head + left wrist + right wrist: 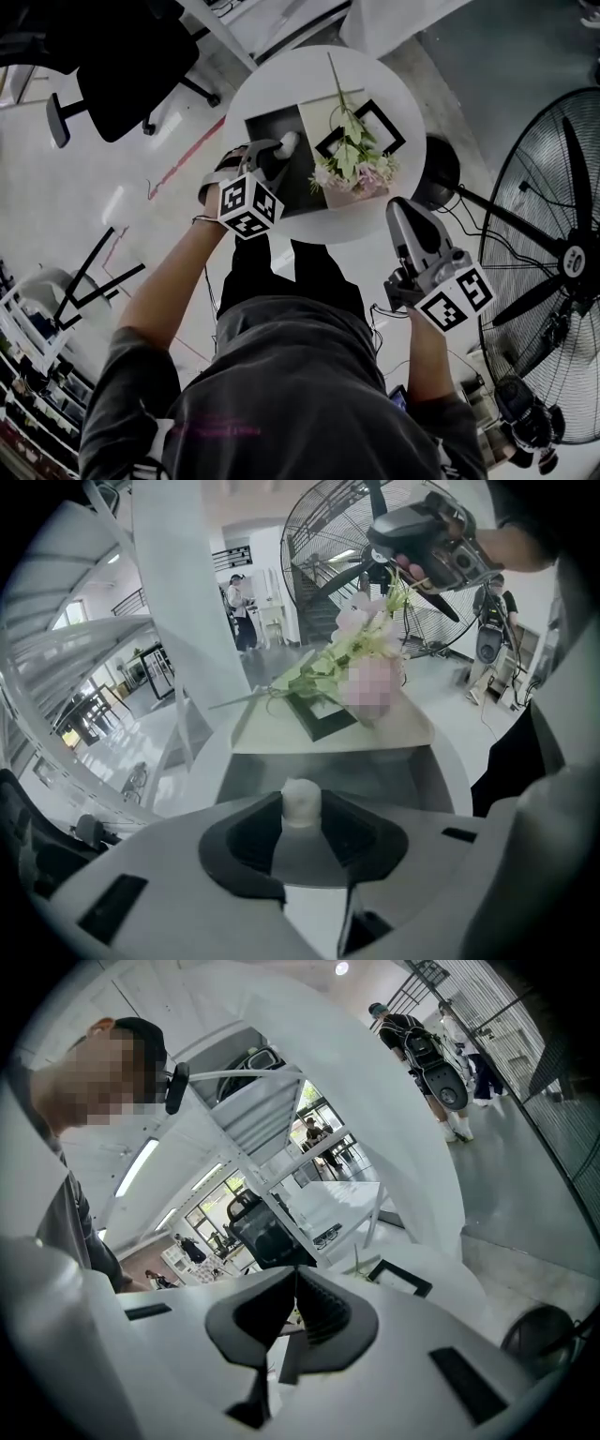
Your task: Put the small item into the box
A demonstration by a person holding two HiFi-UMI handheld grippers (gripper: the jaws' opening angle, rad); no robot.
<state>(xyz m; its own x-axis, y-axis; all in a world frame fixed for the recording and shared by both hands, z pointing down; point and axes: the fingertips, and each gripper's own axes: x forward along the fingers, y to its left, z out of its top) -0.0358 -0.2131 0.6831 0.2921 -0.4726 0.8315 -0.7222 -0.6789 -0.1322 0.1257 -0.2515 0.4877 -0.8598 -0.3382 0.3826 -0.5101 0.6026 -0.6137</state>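
Nestling between jaws: smooth rounded item [300,803]

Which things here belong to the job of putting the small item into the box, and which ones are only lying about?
For the job:
small white item, between the left gripper's jaws
dark box on the table

Only lying about:
flowers
black frame
standing fan
office chair

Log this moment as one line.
left gripper: holding small white item over box | right gripper: shut, empty
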